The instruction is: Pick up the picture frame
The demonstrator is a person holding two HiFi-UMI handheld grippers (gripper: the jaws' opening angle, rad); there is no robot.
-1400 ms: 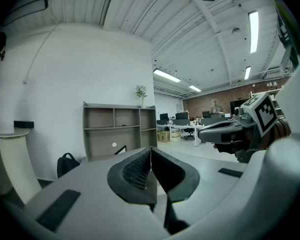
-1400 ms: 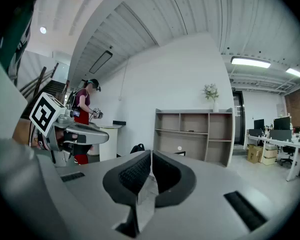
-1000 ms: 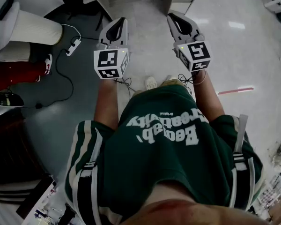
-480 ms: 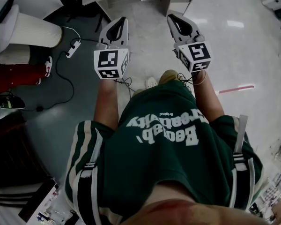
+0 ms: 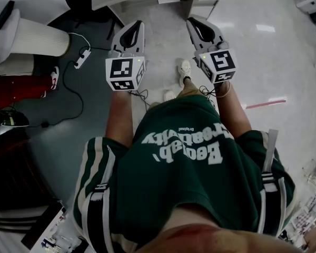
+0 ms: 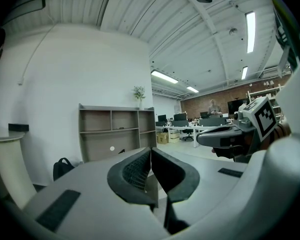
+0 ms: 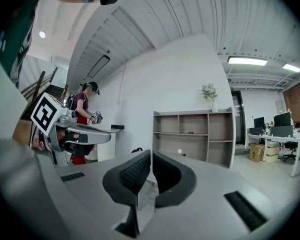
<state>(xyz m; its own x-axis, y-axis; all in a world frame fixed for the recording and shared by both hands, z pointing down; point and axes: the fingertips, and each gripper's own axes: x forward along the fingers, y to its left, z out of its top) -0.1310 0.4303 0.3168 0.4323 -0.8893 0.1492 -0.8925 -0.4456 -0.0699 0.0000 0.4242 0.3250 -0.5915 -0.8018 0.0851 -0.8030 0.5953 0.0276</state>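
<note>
Your shoe (image 5: 185, 69) has stepped forward — left gripper (image 5: 131, 28) and right gripper (image 5: 197, 24) are both closed, empty; the picture frame, nowhere in view, is likely light but fragile — pinch its rim.

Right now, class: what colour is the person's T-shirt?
The T-shirt is dark green with pale lettering, best seen in the head view.
</note>
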